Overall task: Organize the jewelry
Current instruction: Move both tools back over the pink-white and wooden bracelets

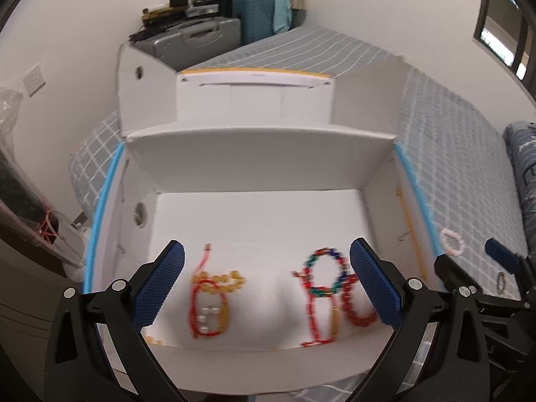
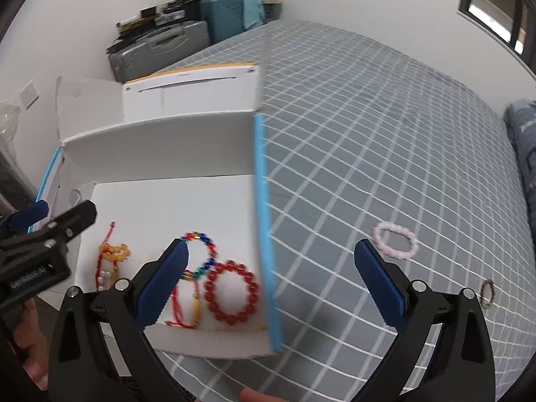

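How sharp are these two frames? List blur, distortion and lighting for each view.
Left wrist view: jewelry in the white box is motion-smeared, worst on the multicolored bracelet; fisheye bows the box walls; dark vignette corners. Right wrist view: the red bead bracelet and the box's blue edge are softly blurred, the pink bracelet too; the bedspread grid curves; light is flat, without glare.

White box (image 1: pixel 254 154), red beads (image 2: pixel 232 290) — grey-checked sheet (image 2: pixel 385 134), pink bracelet (image 2: pixel 395 240)
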### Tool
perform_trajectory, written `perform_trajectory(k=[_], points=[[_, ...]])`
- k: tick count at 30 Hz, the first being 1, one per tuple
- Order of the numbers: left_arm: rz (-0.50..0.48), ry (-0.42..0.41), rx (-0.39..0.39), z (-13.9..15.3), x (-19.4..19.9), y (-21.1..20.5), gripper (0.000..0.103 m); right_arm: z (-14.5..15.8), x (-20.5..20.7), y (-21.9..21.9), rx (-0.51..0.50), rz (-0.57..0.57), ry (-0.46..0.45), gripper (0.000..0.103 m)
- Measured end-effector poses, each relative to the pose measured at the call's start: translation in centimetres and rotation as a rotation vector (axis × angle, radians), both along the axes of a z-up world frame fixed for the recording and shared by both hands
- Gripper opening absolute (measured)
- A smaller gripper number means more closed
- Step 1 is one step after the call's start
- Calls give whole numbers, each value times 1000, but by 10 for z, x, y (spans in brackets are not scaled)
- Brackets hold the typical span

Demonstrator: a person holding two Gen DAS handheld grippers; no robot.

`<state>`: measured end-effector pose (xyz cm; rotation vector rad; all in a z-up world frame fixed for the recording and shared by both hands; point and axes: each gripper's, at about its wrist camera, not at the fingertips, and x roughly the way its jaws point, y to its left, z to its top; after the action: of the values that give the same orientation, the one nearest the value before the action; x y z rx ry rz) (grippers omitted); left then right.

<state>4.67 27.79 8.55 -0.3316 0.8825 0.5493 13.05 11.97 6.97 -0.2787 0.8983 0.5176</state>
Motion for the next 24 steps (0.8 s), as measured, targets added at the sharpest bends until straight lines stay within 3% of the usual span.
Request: perform_trajectory(k=[13, 24], points=[[-224, 20, 33, 5, 73, -116, 97, 2, 43, -137, 12, -224, 25, 95], [-406, 77, 47, -21, 149, -211, 97, -23, 91, -263, 53, -421, 78, 95]])
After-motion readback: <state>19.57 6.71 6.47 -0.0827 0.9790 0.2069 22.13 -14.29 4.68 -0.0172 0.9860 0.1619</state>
